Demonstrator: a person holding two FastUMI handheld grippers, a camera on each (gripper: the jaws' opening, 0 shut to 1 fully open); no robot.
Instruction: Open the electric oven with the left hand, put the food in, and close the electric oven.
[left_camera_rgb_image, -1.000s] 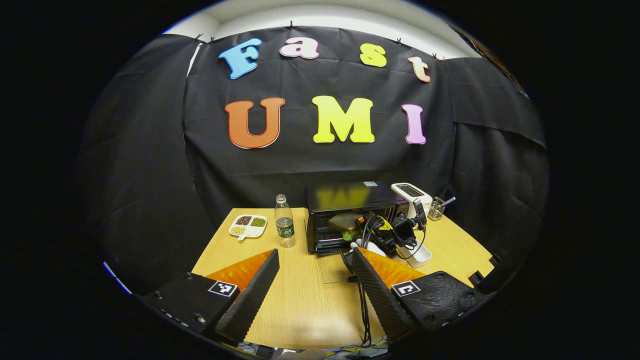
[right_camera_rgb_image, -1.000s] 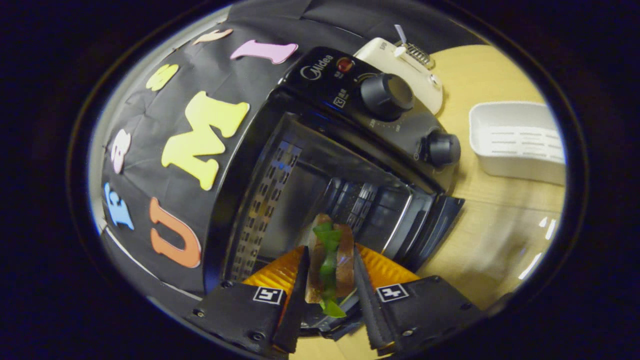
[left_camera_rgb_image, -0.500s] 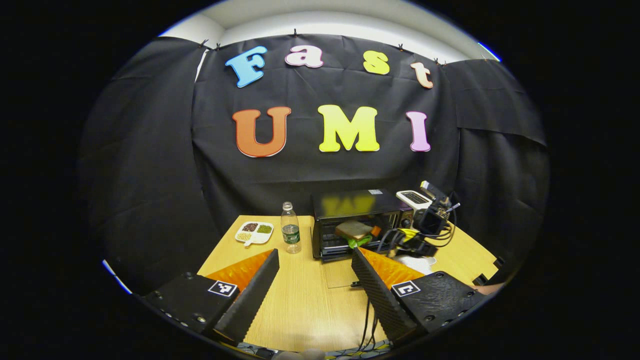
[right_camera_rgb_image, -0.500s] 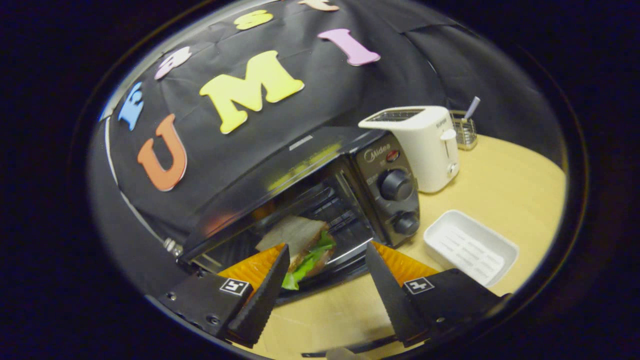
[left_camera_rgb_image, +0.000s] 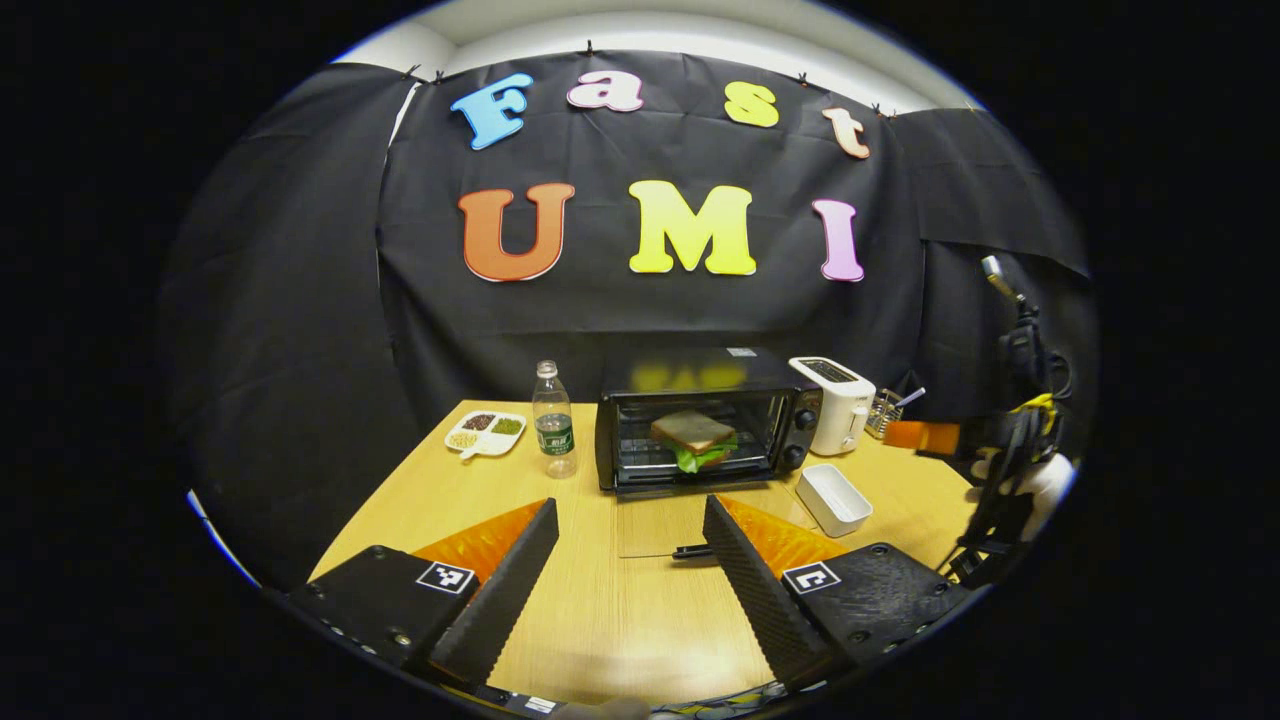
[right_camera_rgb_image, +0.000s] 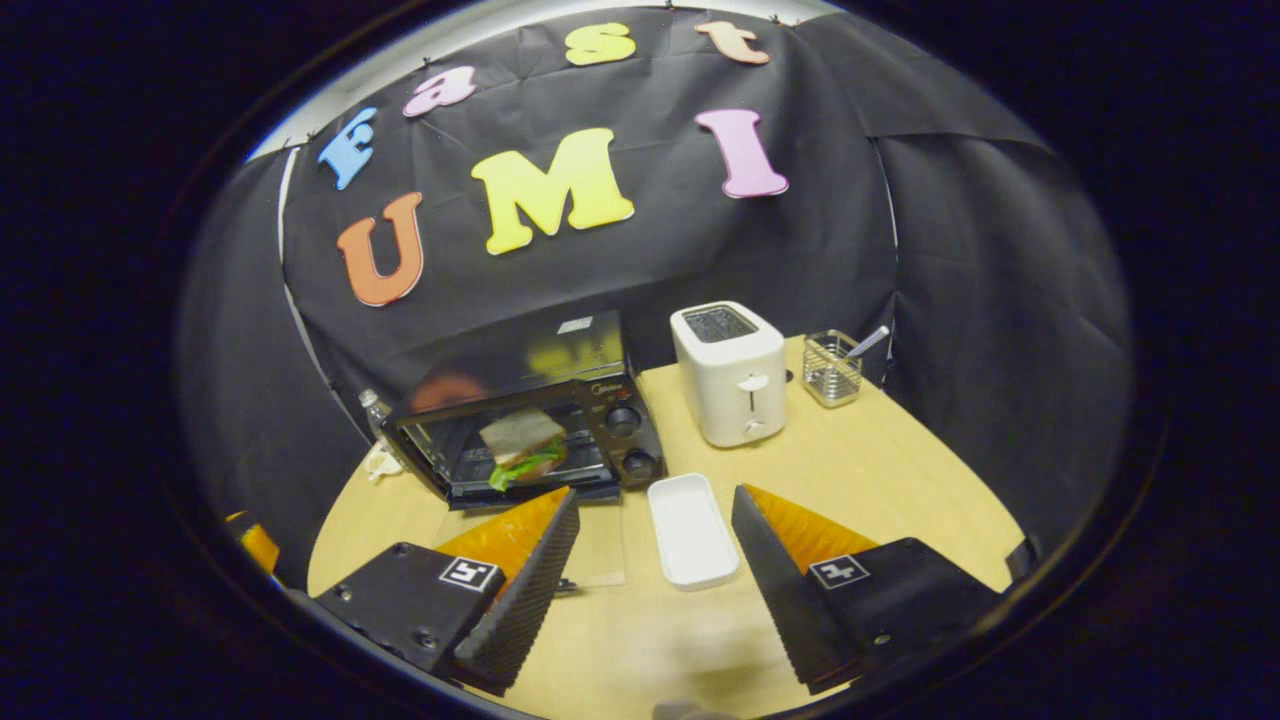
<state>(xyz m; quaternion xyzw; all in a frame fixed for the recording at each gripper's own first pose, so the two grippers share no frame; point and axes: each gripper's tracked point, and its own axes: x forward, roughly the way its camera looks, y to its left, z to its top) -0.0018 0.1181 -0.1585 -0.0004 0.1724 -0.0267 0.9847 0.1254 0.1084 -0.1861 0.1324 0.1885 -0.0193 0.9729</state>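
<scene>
Electric oven (left_camera_rgb_image: 705, 420): black, at the far middle of the desk (left_camera_rgb_image: 600, 600), against the booth wall. Door (left_camera_rgb_image: 690, 520) let down flat toward the near side, glass lying level with the desk; open so that food can go in, and by my judgement awaiting the closing step.

Sandwich (left_camera_rgb_image: 693, 438): the food; bread with green leaf showing at its near edge. Rests on the rack inside the oven cavity, roughly central, free of both grippers. Placement looks complete.

White tray (right_camera_rgb_image: 692, 530): empty, on the desk just right of the open door; probably where the food stood, though that is a guess.

Toaster (right_camera_rgb_image: 730, 372): white, upright, right of the oven. Wire holder (right_camera_rgb_image: 831, 368) with a utensil, farther right.

Bottle (left_camera_rgb_image: 553, 420): upright, left of the oven. Divided dish (left_camera_rgb_image: 484, 432) of grains, farther left.

Left gripper (left_camera_rgb_image: 625, 590): held back over the near desk, aimed at the door; jaws spread wide, holding and touching nothing.

Right gripper (right_camera_rgb_image: 650, 590): clear of the oven, above the near desk facing the tray; jaws spread wide, empty. In the left gripper view it hangs at the far right edge (left_camera_rgb_image: 935, 436), indistinct.
</scene>
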